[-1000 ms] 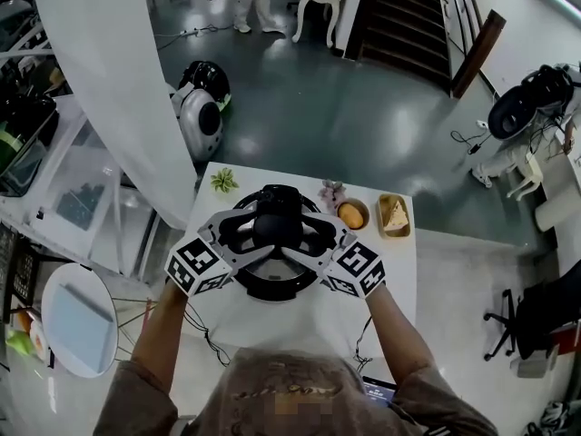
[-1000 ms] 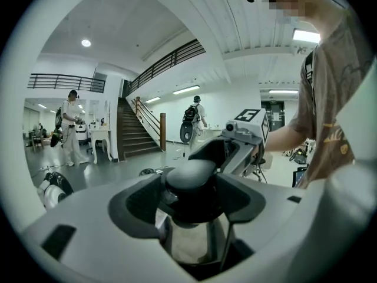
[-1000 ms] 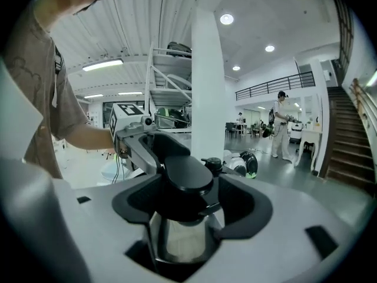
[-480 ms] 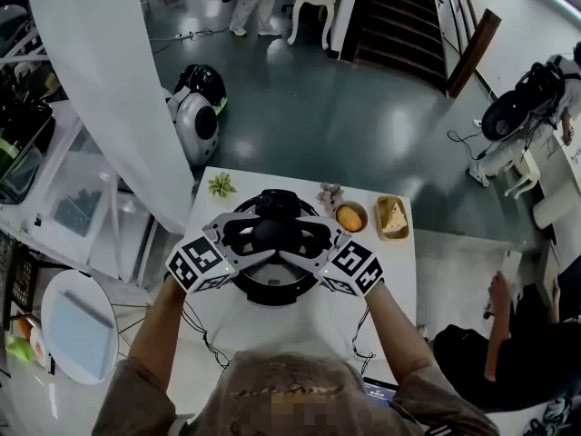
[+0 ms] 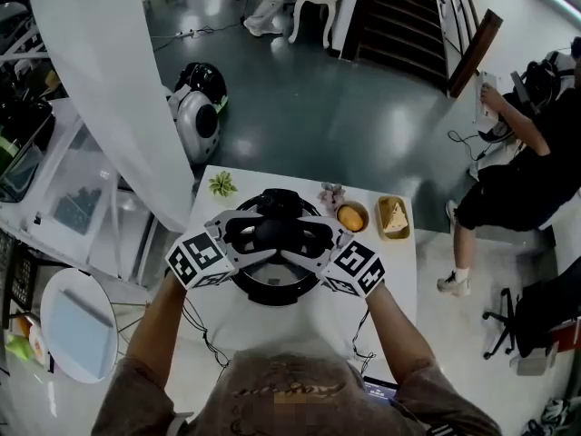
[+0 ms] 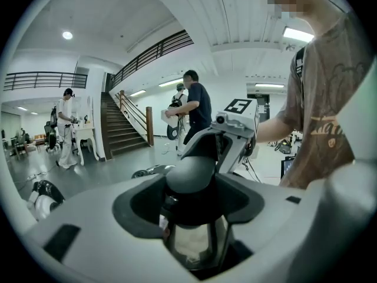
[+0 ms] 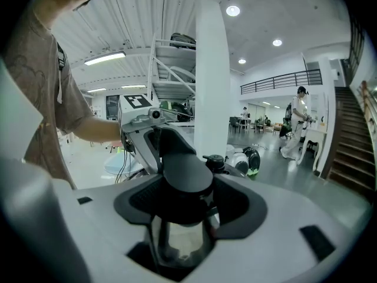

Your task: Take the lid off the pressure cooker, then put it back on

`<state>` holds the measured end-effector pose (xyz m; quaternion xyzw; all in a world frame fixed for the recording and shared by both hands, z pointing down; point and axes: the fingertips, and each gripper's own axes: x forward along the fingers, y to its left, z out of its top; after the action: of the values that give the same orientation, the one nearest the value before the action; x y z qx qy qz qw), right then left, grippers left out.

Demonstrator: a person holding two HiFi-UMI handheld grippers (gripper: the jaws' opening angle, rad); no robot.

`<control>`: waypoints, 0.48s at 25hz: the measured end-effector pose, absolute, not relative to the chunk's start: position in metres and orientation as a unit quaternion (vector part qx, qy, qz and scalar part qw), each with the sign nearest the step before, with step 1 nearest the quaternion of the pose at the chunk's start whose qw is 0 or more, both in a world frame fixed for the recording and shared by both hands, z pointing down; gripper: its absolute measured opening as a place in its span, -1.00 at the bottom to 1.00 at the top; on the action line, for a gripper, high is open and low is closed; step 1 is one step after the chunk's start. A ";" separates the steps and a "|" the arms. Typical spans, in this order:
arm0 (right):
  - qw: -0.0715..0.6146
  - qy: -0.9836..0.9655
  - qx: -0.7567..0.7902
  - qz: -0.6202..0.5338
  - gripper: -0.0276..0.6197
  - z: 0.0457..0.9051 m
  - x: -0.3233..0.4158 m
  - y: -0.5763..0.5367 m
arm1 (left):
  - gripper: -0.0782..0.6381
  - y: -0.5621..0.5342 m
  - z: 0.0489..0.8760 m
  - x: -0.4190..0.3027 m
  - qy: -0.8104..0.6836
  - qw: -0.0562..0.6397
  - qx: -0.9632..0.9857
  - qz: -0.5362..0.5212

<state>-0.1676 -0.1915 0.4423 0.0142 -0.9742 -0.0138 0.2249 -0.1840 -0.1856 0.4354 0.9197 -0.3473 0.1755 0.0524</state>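
Pressure cooker lid (image 5: 272, 284) mostly covered from above; small pale object (image 5: 331, 192) behind it unidentifiable.

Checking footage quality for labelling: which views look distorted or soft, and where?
Head view: sharp, light sheen on the glossy floor. Left gripper view: fisheye, black corners, the near lid knob soft. Right gripper view: same fisheye, lid knob slightly crisper.

Plant (image 5: 222, 183), bowl (image 5: 352, 216), tray (image 5: 393, 216) flank cooker (image 5: 272, 293); near table (image 5: 272, 327) strip free.
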 end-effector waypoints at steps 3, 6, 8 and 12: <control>0.226 -0.974 0.026 -0.011 -0.09 0.442 -0.169 -0.191 | -0.04 -0.186 0.435 -0.185 -0.339 0.053 0.923 0.174; 0.226 -0.973 0.041 -0.011 -0.09 0.443 -0.168 -0.191 | -0.04 -0.186 0.436 -0.185 -0.326 0.050 0.928 0.173; 0.226 -0.973 0.051 -0.011 -0.09 0.444 -0.169 -0.191 | -0.04 -0.186 0.437 -0.186 -0.319 0.048 0.931 0.172; 0.228 -0.971 0.068 -0.005 -0.09 0.444 -0.171 -0.191 | -0.04 -0.186 0.437 -0.188 -0.307 0.044 0.935 0.171</control>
<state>-0.1709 -0.1907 0.4440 0.0680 -0.9714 -0.0054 0.2276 -0.1880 -0.1860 0.4371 0.9350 -0.3074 0.1715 0.0442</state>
